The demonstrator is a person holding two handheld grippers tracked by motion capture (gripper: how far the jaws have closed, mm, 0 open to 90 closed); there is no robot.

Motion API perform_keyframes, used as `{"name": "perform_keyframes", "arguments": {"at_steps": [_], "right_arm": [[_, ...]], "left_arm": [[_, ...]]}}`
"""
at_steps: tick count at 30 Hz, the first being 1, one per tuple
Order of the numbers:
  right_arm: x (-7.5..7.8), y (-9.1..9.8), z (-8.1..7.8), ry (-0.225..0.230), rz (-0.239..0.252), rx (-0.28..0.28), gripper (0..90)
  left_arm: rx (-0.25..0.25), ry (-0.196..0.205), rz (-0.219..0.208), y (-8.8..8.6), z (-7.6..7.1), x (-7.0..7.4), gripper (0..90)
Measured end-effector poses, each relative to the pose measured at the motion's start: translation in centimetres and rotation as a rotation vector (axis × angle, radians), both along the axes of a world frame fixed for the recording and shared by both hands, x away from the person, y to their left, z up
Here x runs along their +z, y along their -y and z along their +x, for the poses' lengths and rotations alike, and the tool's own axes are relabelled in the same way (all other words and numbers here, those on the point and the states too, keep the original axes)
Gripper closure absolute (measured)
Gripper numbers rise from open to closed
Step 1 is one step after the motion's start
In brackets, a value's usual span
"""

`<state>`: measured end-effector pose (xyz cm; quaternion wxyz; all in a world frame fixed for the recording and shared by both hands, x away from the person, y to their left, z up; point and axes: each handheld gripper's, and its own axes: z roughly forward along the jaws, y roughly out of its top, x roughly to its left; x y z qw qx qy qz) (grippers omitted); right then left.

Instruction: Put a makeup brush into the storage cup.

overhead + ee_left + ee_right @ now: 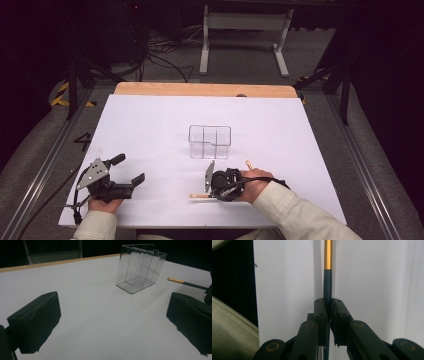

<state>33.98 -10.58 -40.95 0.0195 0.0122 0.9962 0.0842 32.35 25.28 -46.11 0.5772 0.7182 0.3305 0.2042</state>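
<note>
A slim brush with a dark handle and a gold ferrule (327,255) lies on the white table (150,125), its pale end (199,196) pointing left. My right gripper (214,193) (328,301) is low over the table near its front edge and shut on the dark handle. A clear divided organizer (210,142) (140,268) stands empty just behind it. A pale brush head (248,163) (170,279) shows beyond the right hand; I cannot tell if it is the same brush. My left gripper (131,169) (112,312) rests at the front left, open, with nothing between its jaws.
The white sheet covers a wooden tabletop (205,89) whose far edge shows. Behind it are a white frame stand (245,22) and cables on the floor (160,55). Metal rails (45,160) run along both sides of the table. A sleeve (232,335) is near the table's front edge.
</note>
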Motion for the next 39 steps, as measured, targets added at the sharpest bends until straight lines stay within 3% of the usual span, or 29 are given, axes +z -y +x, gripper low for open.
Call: {"name": "perform_keyframes", "arguments": {"at_steps": [13,27,33,39], "right_arm": [[2.9,1.2,0.6,0.059,0.14,-0.043,83.3],[4.9,2.5,1.2,0.1,0.281,-0.1,83.4],[5.8,3.1,1.4,0.134,0.373,-0.126,83.4],[6.9,3.9,1.5,0.175,0.504,-0.159,83.3]], "left_arm": [[-0.001,0.001,0.002,0.0,0.0,0.0,0.1],[0.0,0.0,0.001,0.0,0.0,0.0,0.1],[0.0,0.0,0.0,0.0,0.0,0.0,0.1],[0.0,0.001,0.001,0.0,0.0,0.0,0.1]]}}
